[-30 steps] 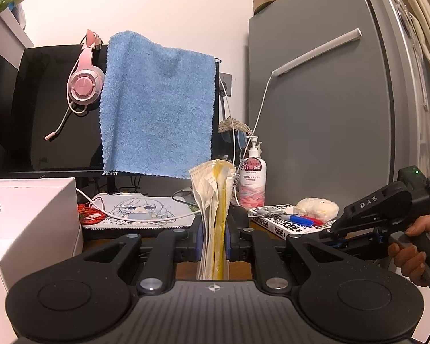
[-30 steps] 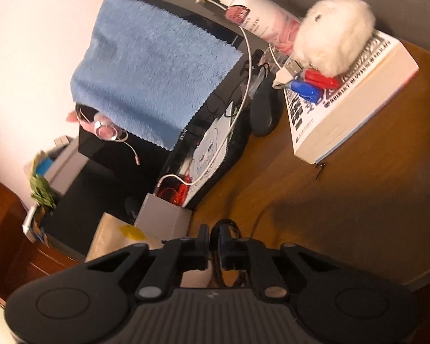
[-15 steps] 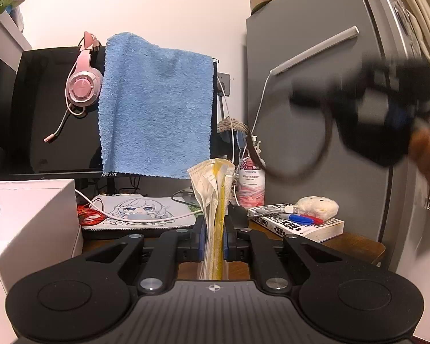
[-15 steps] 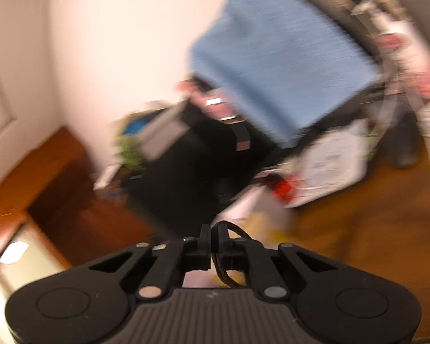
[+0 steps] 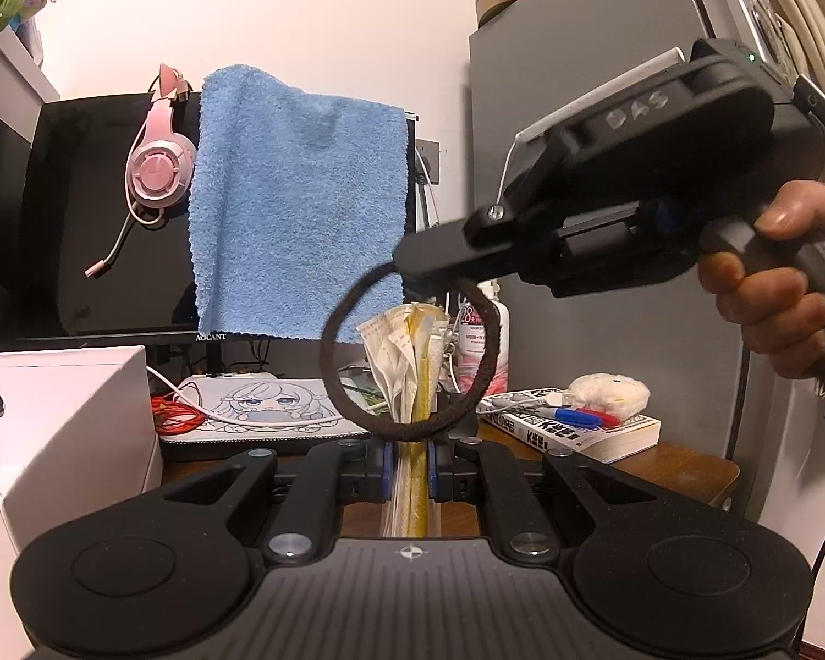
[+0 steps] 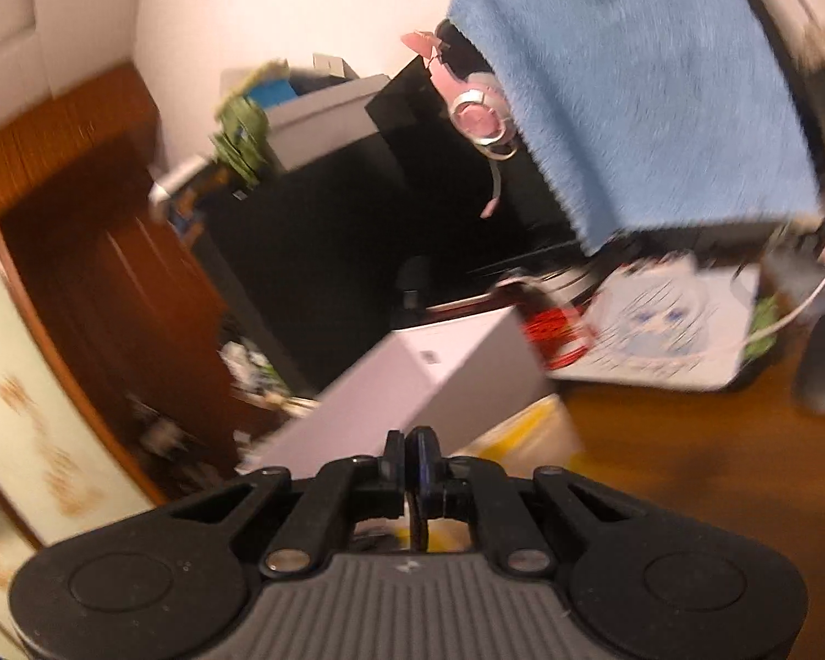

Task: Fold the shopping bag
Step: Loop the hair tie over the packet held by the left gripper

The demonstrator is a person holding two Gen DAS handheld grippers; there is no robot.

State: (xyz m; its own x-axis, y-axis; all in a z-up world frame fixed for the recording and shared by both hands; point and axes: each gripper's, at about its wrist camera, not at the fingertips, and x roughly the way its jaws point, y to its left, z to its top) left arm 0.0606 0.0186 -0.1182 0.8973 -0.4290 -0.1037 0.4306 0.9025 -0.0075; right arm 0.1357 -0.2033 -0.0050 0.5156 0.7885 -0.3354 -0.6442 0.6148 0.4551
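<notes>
The folded shopping bag (image 5: 412,363), a cream and yellow plastic strip, stands upright with my left gripper (image 5: 411,462) shut on its lower part. In the left wrist view a hand holds my right gripper (image 5: 412,269) above and to the right of the bag. It is shut on a black elastic band (image 5: 329,352), whose loop hangs in front of the bag's top. The right wrist view is blurred: the right gripper (image 6: 412,451) is pinched on the thin band (image 6: 419,522), and a cream and yellow patch (image 6: 528,429), apparently the bag, lies below.
A blue towel (image 5: 297,209) and a pink headset (image 5: 157,170) hang on a black monitor. A white box (image 5: 55,412) stands at the left. At the right a book (image 5: 577,429) with pens and a plush lies on the wooden table (image 5: 687,467), beside a grey fridge (image 5: 577,27).
The right gripper rose from low at the right, swung up and left with the band, and now holds the loop over the bag's top. The left gripper held still.
</notes>
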